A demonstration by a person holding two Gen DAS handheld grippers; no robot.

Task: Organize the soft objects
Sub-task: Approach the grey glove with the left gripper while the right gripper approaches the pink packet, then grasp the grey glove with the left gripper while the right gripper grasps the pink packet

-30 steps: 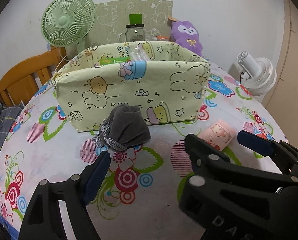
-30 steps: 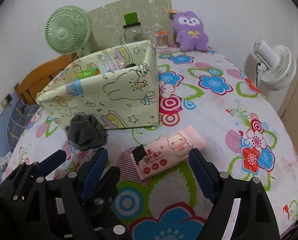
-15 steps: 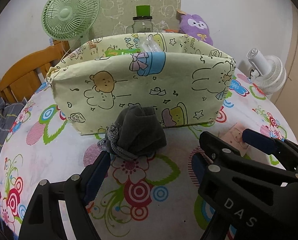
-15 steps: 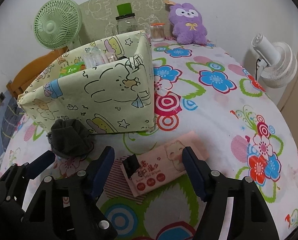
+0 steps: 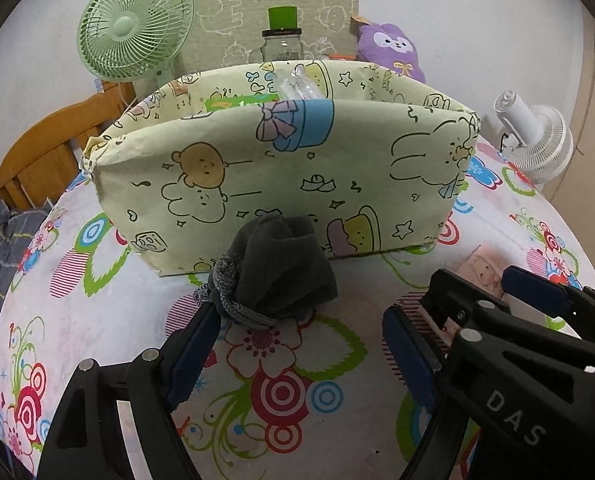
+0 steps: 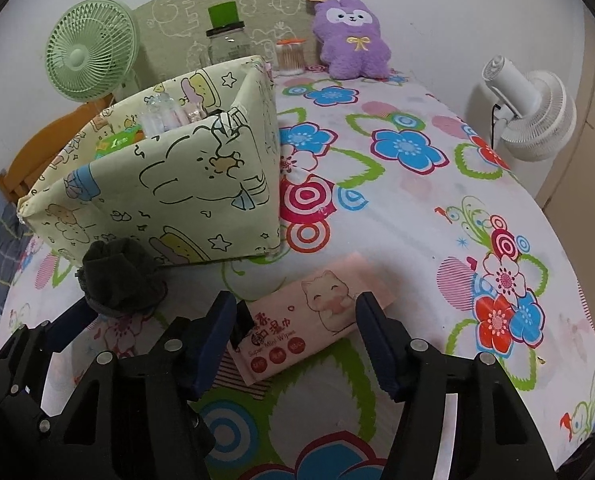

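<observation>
A rolled dark grey sock [image 5: 275, 270] lies on the flowered tablecloth against the front wall of a pale yellow cartoon-print fabric box [image 5: 257, 168]. My left gripper [image 5: 297, 344] is open, its fingers either side of the sock's near end, not touching it. A pink pack of wet wipes [image 6: 309, 320] lies flat right of the sock. My right gripper [image 6: 293, 328] is open with its fingers straddling the pack. The sock [image 6: 117, 276] and the box [image 6: 169, 188] also show in the right wrist view. The box holds a green pack and clear wrapped items.
A green fan [image 5: 135, 36], a glass jar [image 5: 281, 42] and a purple plush [image 6: 351, 38] stand behind the box. A white fan [image 6: 529, 116] sits off the table's right edge. A wooden chair [image 5: 45, 152] is at the left.
Both grippers have moved forward and down. The left now brackets the sock and the right now straddles the wipes pack. Neither has closed.
</observation>
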